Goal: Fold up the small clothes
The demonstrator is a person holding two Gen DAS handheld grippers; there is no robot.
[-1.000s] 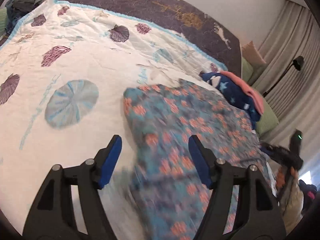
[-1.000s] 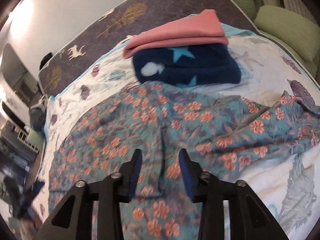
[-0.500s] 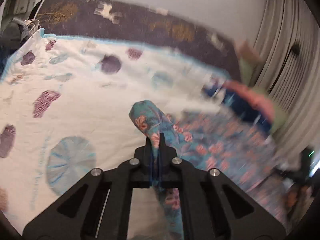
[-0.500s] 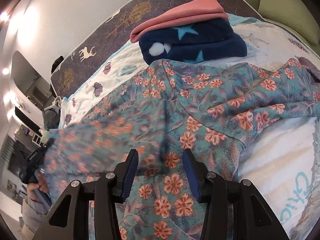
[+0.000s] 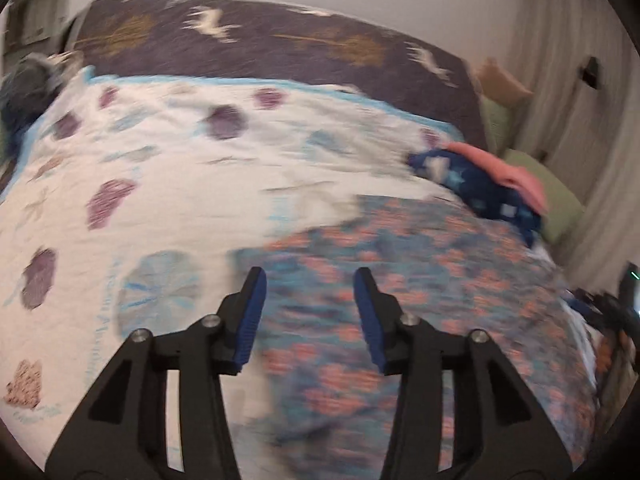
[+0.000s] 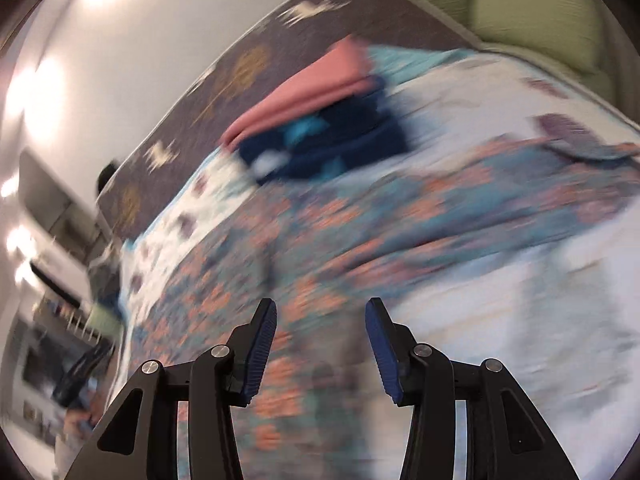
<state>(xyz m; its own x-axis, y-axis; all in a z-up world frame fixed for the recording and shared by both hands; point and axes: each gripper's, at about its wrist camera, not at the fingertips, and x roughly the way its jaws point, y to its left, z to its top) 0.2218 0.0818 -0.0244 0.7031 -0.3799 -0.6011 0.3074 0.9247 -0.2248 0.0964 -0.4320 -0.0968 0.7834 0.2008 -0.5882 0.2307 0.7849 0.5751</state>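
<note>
Above the bed, the left gripper hovers with its blue-padded jaws spread apart and nothing between them, over the near edge of the teal floral garment, and the right gripper likewise hangs with jaws parted and empty over the same cloth. That garment lies spread on a white quilt printed with purple and blue shells, near a folded stack, navy star blanket under a pink cloth. Behind stand a dark deer-patterned headboard, green cushions and pale curtains; both views are blurred.
</note>
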